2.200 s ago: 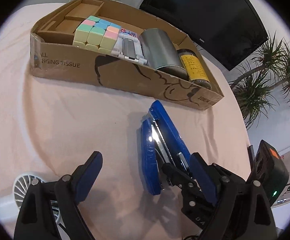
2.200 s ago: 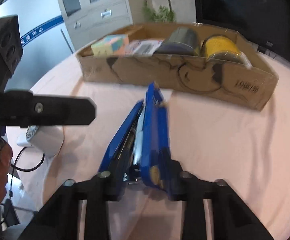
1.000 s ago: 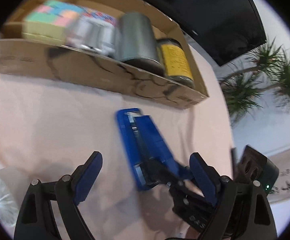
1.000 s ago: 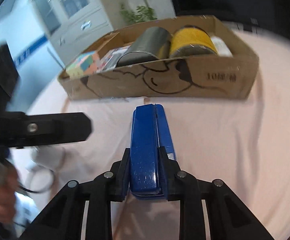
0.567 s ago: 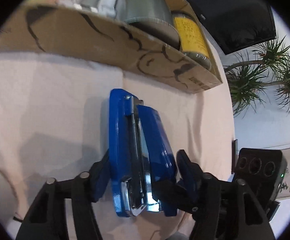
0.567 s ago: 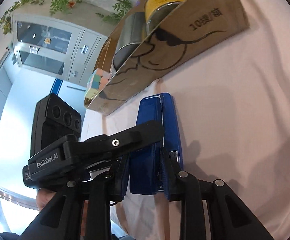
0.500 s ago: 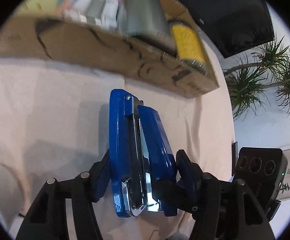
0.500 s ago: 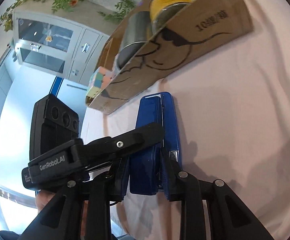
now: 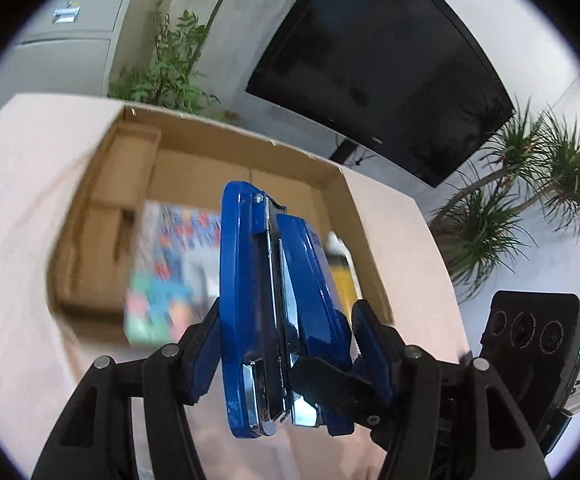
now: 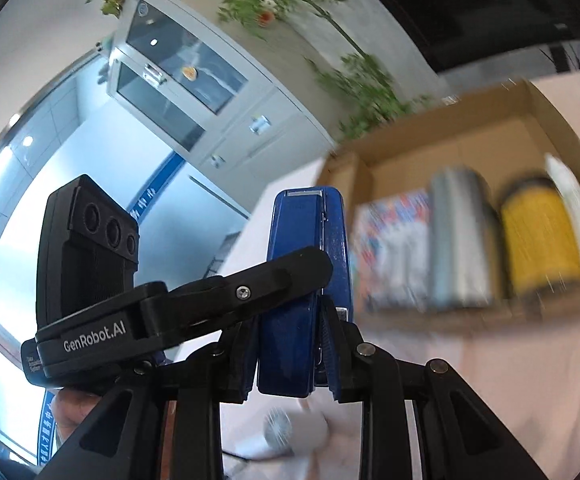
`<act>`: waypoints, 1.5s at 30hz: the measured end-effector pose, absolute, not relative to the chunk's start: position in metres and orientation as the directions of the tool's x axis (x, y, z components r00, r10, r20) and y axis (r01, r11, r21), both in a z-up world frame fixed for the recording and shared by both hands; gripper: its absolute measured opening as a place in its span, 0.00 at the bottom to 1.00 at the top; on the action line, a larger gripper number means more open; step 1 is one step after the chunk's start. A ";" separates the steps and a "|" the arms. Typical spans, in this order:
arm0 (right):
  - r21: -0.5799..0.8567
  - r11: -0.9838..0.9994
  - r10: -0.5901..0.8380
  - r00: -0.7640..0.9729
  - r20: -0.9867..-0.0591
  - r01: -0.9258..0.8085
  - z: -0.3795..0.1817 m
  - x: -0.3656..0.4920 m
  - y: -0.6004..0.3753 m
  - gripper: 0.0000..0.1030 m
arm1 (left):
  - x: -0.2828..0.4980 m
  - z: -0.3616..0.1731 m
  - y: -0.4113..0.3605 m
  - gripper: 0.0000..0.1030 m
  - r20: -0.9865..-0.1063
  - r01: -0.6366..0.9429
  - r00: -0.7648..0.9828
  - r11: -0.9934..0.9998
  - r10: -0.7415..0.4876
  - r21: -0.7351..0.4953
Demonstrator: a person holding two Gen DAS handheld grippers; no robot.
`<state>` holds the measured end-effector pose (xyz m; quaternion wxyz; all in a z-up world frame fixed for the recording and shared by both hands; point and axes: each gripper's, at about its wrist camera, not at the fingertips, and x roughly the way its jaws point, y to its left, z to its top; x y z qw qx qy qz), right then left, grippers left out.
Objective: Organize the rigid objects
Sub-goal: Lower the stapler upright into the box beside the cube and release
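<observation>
Left wrist view: the left gripper (image 9: 285, 344) is closed on a glossy blue metal stapler (image 9: 273, 300), its blue-padded fingers (image 9: 205, 344) pressed against both sides of the stapler's rear half. The stapler is raised clear of the pink tablecloth (image 9: 13, 208), nose pointing forward over the open brown cardboard box (image 9: 342, 192).

Right wrist view: the right gripper (image 10: 290, 360) is likewise clamped on the same stapler (image 10: 306, 264), jaws narrowed to the stapler's width, with one black finger (image 10: 265, 280) of the left gripper crossing in front of it. Both grippers thus grasp the one stapler at its rear end.

Box contents, blurred in both views: a pastel multicoloured cube (image 9: 149, 308) near the front wall, a printed packet (image 10: 394, 240) beside it, a grey metal cylinder (image 10: 458, 240), a yellow-labelled jar (image 10: 538, 240) and a white item (image 10: 574, 208) against the box's right wall. The box's left end holds bare cardboard dividers (image 9: 129, 168).

A small white fan (image 10: 285, 436) lies on the tablecloth below the right gripper. A black monitor (image 9: 378, 64) and potted plants (image 9: 530, 184) stand beyond the table's far edge.
</observation>
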<state>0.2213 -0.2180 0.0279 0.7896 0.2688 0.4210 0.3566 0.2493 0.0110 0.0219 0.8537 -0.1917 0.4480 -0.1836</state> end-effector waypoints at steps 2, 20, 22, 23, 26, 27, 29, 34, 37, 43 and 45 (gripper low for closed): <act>0.735 0.594 0.793 0.389 -0.469 -0.326 0.029 0.250 -0.205 0.25 | 0.282 0.025 0.023 0.59 -0.707 0.136 0.519 0.864 -0.479 -0.485; 0.726 0.686 0.710 0.264 -0.653 -0.049 -0.098 0.397 -0.116 0.25 | 0.413 -0.102 0.070 0.57 -0.779 -0.012 0.249 0.802 -0.576 -0.597; 0.722 0.692 0.703 0.260 -0.662 -0.033 -0.104 0.397 -0.114 0.28 | 0.414 -0.103 0.068 0.57 -0.783 0.005 0.241 0.807 -0.574 -0.590; 0.725 0.688 0.705 0.260 -0.660 -0.025 -0.106 0.396 -0.113 0.28 | 0.416 -0.102 0.067 0.57 -0.787 0.011 0.237 0.812 -0.569 -0.584; 0.722 0.692 0.699 0.257 -0.668 -0.004 -0.110 0.394 -0.112 0.31 | 0.413 -0.097 0.072 0.58 -0.783 0.020 0.245 0.810 -0.572 -0.586; 0.714 0.700 0.688 0.268 -0.675 0.001 -0.109 0.393 -0.112 0.31 | 0.410 -0.090 0.073 0.60 -0.786 0.033 0.269 0.821 -0.556 -0.570; 0.702 0.712 0.673 0.280 -0.684 0.002 -0.108 0.392 -0.110 0.31 | 0.402 -0.076 0.076 0.61 -0.779 0.055 0.304 0.827 -0.548 -0.560; 0.682 0.731 0.658 0.274 -0.701 -0.009 -0.106 0.393 -0.102 0.31 | 0.375 -0.045 0.084 0.61 -0.763 0.110 0.388 0.848 -0.517 -0.519; 0.646 0.763 0.628 0.277 -0.727 -0.036 -0.103 0.392 -0.093 0.31 | 0.357 -0.034 0.088 0.61 -0.761 0.117 0.433 0.867 -0.483 -0.484; 0.528 0.845 0.524 0.315 -0.791 -0.079 -0.099 0.396 -0.079 0.28 | 0.321 -0.018 0.108 0.61 -0.729 0.107 0.527 0.885 -0.437 -0.453; 0.466 0.880 0.469 0.337 -0.816 -0.095 -0.096 0.394 -0.074 0.26 | 0.311 -0.014 0.114 0.61 -0.717 0.093 0.562 0.893 -0.412 -0.440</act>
